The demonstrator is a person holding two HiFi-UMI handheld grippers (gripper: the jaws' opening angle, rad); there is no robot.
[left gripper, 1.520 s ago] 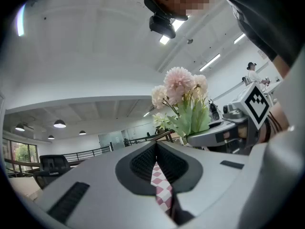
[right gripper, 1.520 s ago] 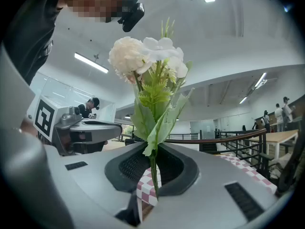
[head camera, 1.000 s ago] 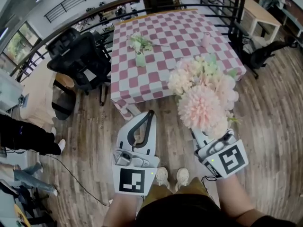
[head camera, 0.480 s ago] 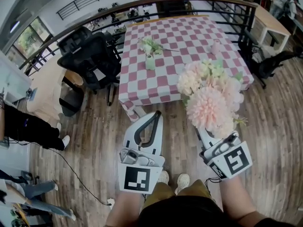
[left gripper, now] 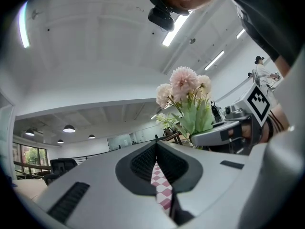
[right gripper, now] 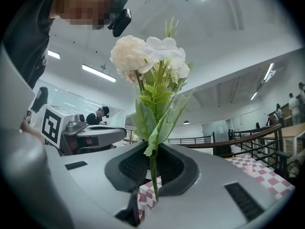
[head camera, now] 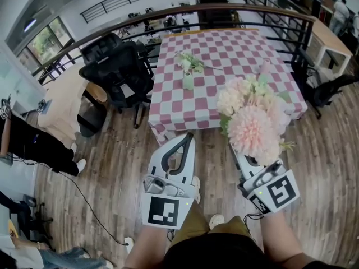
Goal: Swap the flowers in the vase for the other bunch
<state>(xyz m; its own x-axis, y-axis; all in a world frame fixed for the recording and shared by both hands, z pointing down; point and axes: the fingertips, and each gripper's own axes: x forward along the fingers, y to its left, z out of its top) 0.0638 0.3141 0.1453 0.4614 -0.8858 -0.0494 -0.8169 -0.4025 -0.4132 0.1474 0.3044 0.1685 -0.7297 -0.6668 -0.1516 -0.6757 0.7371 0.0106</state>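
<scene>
My right gripper (head camera: 240, 152) is shut on the stems of a bunch of pink and cream flowers (head camera: 252, 122), held upright over the wooden floor in front of the table. In the right gripper view the green stem runs down between the jaws of the right gripper (right gripper: 153, 151), with the bunch's blooms (right gripper: 150, 56) above. My left gripper (head camera: 187, 138) points at the table beside it, shut and empty; its jaws meet at the tip (left gripper: 156, 145). On the checked table (head camera: 224, 43) stands a pale green vase (head camera: 188, 81) with white and green flowers (head camera: 189, 60).
Black office chairs (head camera: 120, 74) stand left of the table, and another (head camera: 331, 88) at the right. A dark railing (head camera: 241, 9) curves behind the table. A small pink object (head camera: 265, 66) sits near the table's right side. A person (head camera: 31, 144) stands at the far left.
The head view has swung, so the table now sits further right and a little lower in frame. Both grippers keep their pose, and the bunch stays in the right one.
</scene>
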